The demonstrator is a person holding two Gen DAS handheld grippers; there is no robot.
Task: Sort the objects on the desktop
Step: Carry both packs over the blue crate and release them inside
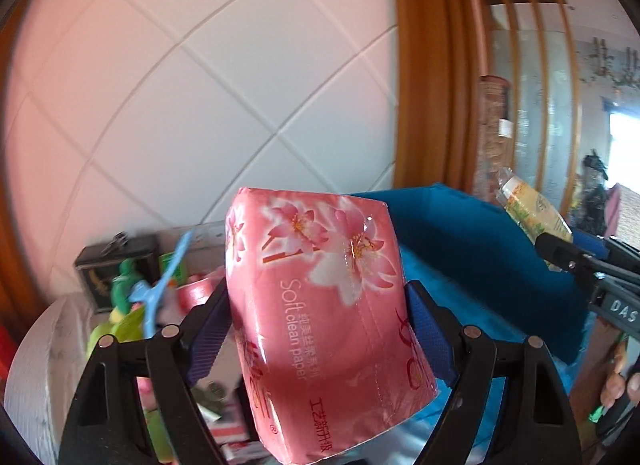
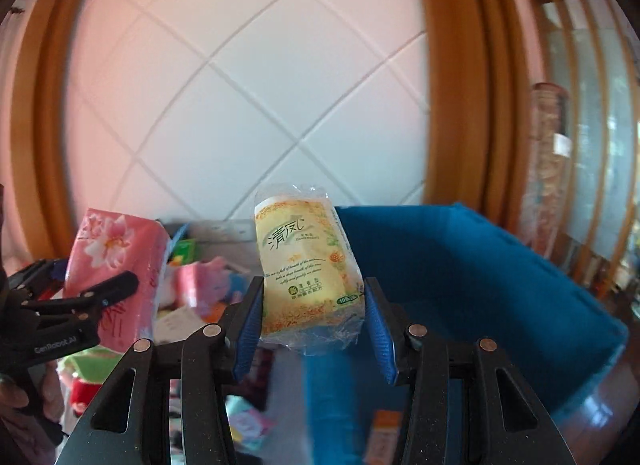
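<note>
Carrying both packs over the blue bin is the step in hand, judged from the task and from how both are held up beside it. Bring each pack over the bin's open mouth before letting go, and lower it past the rim so that it does not bounce out. Release one pack at a time; the two grippers are near each other and could collide.

The pink tissue pack is pinched across its width by the jaws of the left gripper, clear of the surface. The yellow tissue pack is pinched at its lower half by the jaws of the right gripper, its loose wrapper crumpled below the pads. Both wrappers are soft and slick, so a firm, steady pinch is advisable.

The right wrist view shows the bin's inside wall and far rim, plus the left gripper from the side. The left wrist view shows cluttered small items on the surface at left, including a blue hanger.
</note>
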